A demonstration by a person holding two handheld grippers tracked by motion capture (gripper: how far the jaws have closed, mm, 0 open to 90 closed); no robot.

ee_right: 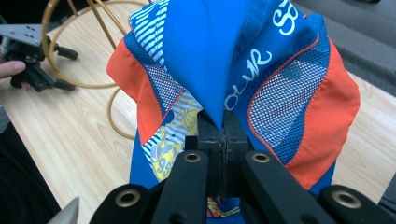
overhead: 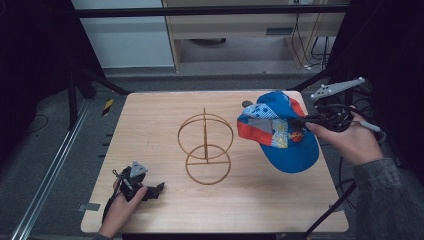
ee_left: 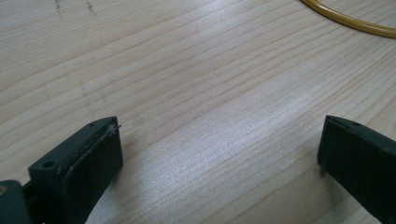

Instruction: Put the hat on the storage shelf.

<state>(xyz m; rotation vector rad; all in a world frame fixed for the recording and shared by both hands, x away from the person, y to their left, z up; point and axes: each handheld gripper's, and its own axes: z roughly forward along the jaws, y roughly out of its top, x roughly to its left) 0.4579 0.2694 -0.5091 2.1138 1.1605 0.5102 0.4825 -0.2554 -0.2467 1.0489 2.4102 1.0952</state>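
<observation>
Cap in the air, stand waiting!
The right gripper pinches a fold of the blue-and-orange cap, hanging it clear beside the gold wire stand, ready for draping; the left gripper rests wide-jawed, empty, nearer the person.

Black plastic right gripper with 2 brass-ringed pivot holes, grey three-cornered top plate, trailing black cable; matching black left gripper; grey knitted sleeve.
</observation>
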